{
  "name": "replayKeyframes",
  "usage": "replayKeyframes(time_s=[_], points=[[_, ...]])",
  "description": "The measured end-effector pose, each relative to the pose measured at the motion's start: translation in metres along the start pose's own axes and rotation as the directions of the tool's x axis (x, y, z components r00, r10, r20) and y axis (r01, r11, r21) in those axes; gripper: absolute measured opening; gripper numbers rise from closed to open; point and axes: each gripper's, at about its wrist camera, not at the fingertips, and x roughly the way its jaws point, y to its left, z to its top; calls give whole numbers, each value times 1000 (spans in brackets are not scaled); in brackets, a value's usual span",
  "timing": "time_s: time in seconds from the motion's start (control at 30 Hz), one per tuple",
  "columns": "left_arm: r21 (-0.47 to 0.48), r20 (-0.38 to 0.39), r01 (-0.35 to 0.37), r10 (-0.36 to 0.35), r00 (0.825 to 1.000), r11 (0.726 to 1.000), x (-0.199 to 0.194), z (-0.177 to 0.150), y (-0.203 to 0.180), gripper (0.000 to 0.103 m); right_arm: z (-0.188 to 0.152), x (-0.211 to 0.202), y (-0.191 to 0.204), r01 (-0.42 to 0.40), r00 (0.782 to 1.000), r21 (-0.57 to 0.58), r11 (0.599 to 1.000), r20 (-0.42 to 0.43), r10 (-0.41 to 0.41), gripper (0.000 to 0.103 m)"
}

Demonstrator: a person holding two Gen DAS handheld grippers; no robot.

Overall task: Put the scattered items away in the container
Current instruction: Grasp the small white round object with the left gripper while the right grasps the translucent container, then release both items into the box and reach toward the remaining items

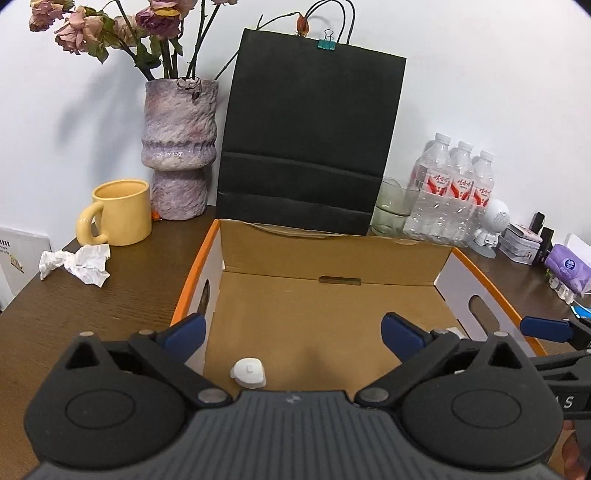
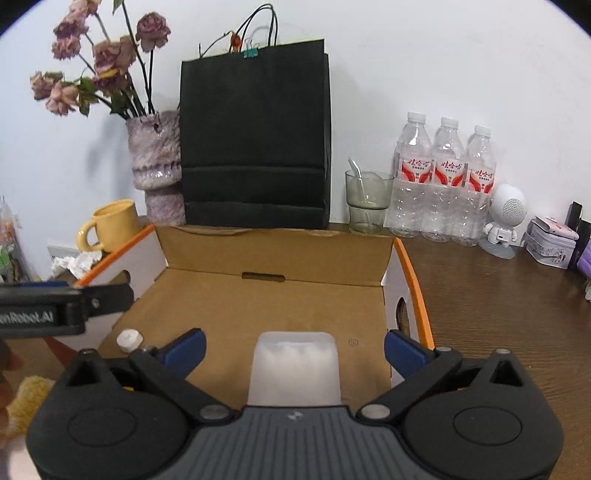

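An open cardboard box (image 1: pixel 332 306) with orange-edged white side walls is seen on a dark wooden table (image 1: pixel 92 314), its brown floor mostly bare. The left gripper (image 1: pixel 293 334) is held over the box with its blue-padded jaws spread wide and nothing between them. A small white cap-like object (image 1: pixel 248 373) lies on the box floor at about 7 o'clock of the box, just beside the left wall. In the right wrist view the right gripper (image 2: pixel 294 350) is likewise held with its jaws wide apart; a translucent white plastic container (image 2: pixel 294 369) is seen between them on the box floor, touched by neither pad. The same white cap-like object (image 2: pixel 129 339) is visible at 9 o'clock of that container.

A crumpled white tissue (image 1: pixel 79 264) lies outside the box, at 10 o'clock of it, just in front of a yellow mug (image 1: pixel 122 212). Behind the mug a mottled purple vase (image 1: pixel 179 147) with dried roses (image 1: pixel 92 26) is placed. At 12 o'clock of the box a black paper bag (image 1: pixel 310 136) stands against the wall, a teal binder clip (image 1: pixel 325 44) on its top edge. At 2 o'clock are found a glass tumbler (image 2: pixel 365 203) with a spoon in it, three water bottles (image 2: pixel 443 184), a small white robot figure (image 2: pixel 504 221) and a decorated tin (image 2: pixel 550 245).
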Motion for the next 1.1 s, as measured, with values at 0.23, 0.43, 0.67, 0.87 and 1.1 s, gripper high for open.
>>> replayKeyframes(time_s=[0.23,0.43,0.67,0.87,1.1], points=[[-5,6,4,-4,1000,1000,-17,3,2,103,-1,-9,4,23,1000,-27,999,-2,-23,103],[-19,57,39,-38,998,999,-69,-7,31,103,-18,-71,0,25,996,-50,998,84,-21,103],[-1,26,-28,28,999,1000,-109,-43,56,103,-66,-119,-8,67,996,-68,995,69,-63,103],[-33,-32,-25,24,999,999,-110,-65,67,103,-101,-118,-18,91,996,-35,995,2,-91,103],[-38,-86,-23,19,996,999,-79,-71,57,103,-107,-87,-31,152,987,-11,988,-59,-152,94]])
